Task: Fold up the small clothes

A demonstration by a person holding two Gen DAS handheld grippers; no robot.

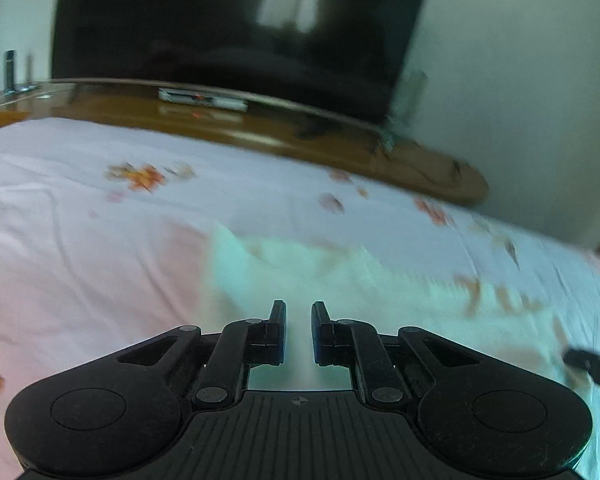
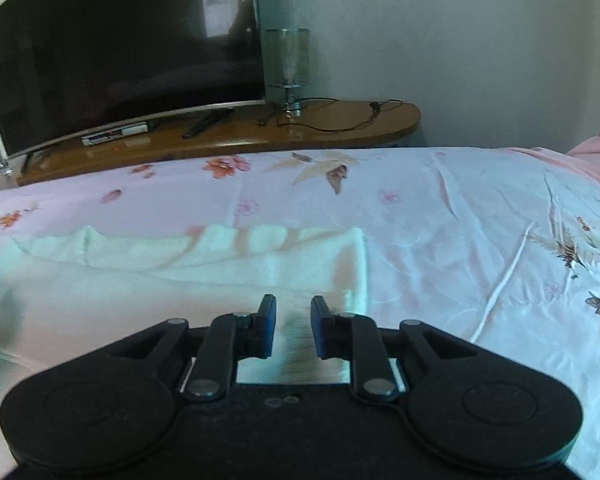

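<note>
No text, label, brand or number can be read anywhere.

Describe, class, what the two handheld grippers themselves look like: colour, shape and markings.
Both are matt black. The left gripper has two flat fingers on jointed links with silver pivot pins, two round lobes, a ribbed base and a small crosshair mark. The right gripper has the same build, but its finger pads look bluish and its base bears small ring marks.
</note>
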